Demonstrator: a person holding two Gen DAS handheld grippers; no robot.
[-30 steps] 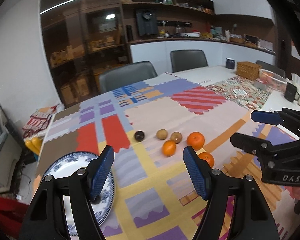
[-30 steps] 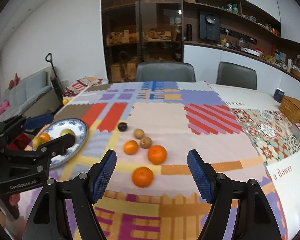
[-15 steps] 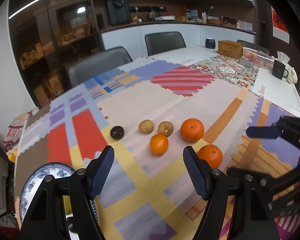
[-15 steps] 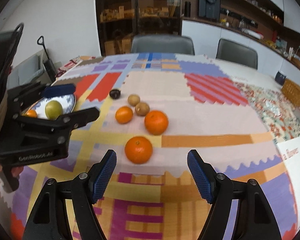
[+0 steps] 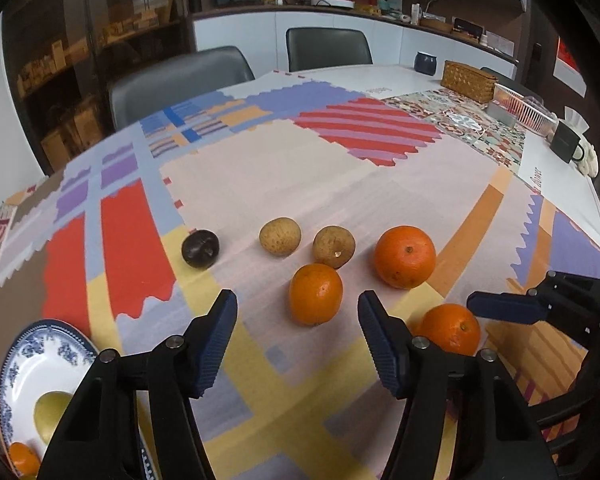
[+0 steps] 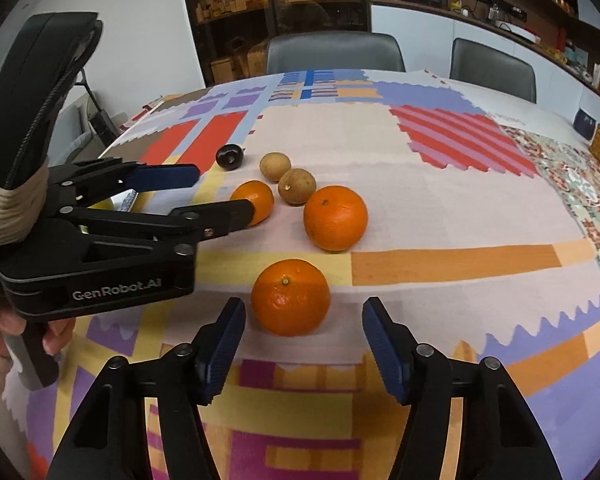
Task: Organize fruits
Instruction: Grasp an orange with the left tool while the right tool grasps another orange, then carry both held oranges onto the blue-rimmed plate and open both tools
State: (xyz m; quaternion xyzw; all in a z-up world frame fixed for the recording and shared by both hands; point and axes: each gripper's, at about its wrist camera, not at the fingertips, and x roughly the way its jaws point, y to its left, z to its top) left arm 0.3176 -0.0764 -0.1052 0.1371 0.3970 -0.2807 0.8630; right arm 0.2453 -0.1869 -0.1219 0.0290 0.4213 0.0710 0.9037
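Note:
Loose fruit lies on the patchwork tablecloth: a small orange [image 5: 315, 294] [image 6: 256, 201], a large orange [image 5: 405, 256] [image 6: 335, 217], a near orange [image 5: 451, 329] [image 6: 290, 297], two brown fruits [image 5: 280, 236] [image 5: 334, 246] and a dark plum [image 5: 200, 248] [image 6: 228, 156]. My left gripper [image 5: 298, 338] [image 6: 216, 192] is open, its fingers just short of the small orange. My right gripper [image 6: 302, 346] is open, just short of the near orange. A blue-and-white plate [image 5: 28, 364] at the near left holds a yellow-green fruit [image 5: 52, 414] and a small orange fruit [image 5: 22, 458].
Grey chairs [image 5: 180, 80] [image 6: 334, 54] stand at the table's far edge. At the far right are a wicker box [image 5: 469, 81], a clear basket [image 5: 524, 110], a dark cup [image 5: 426, 63] and a black mug [image 5: 566, 143]. Shelves and cabinets line the back wall.
Both grippers have moved forward and down toward the fruit. The left one now faces the small orange, the right one faces the near orange. Both stay open.

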